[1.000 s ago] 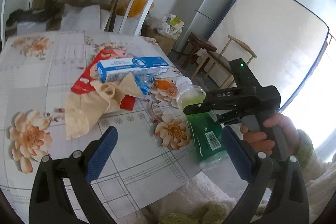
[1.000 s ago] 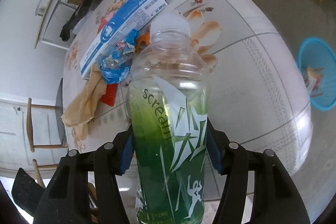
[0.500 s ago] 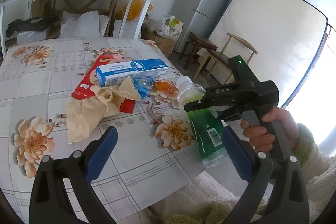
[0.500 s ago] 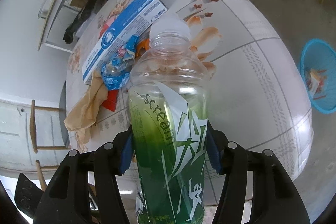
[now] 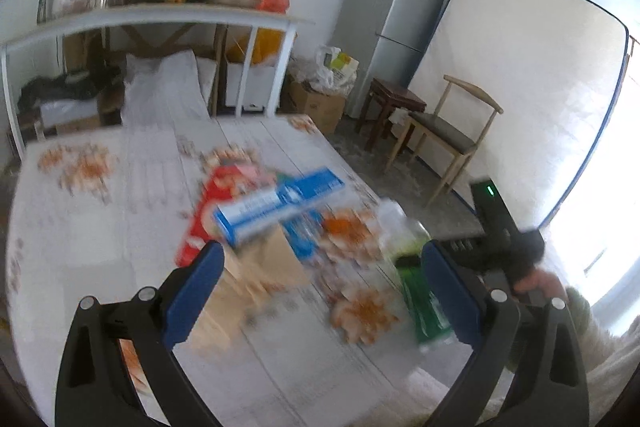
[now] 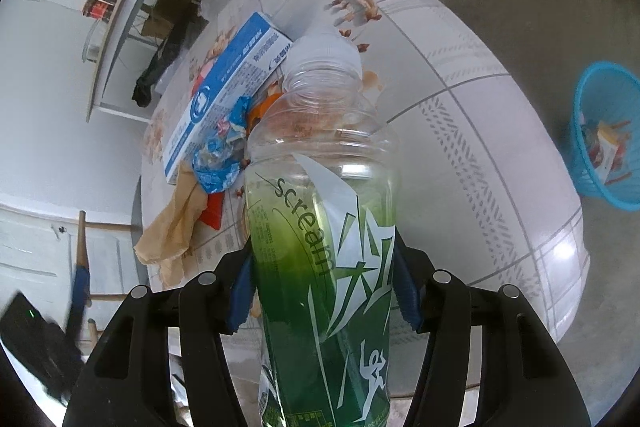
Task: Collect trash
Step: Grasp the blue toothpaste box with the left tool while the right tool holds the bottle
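A clear plastic bottle [image 6: 324,227] with a green label and a white cap stands upright between the blue pads of my right gripper [image 6: 322,291], which is shut on its body. In the blurred left wrist view the same bottle [image 5: 416,267] is at the table's right edge, with a hand [image 5: 536,279] behind it. My left gripper [image 5: 322,267] hangs open over the table with nothing between its fingers. Beyond it lies a heap of trash: a blue-and-white box [image 5: 276,203], a red packet [image 5: 208,207], crumpled tan paper [image 6: 172,231] and a blue wrapper [image 6: 218,163].
The flowered table [image 6: 480,131] ends close on the right. A blue basket [image 6: 604,131] with some scraps stands on the floor beyond that edge. A wooden chair [image 5: 448,135], a stool [image 5: 396,103], a fridge [image 5: 396,11] and a loaded shelf [image 5: 160,15] ring the room.
My left gripper has risen and tilted up, so more of the room shows and the picture is blurred. The right gripper keeps its hold on the bottle and has shifted slightly.
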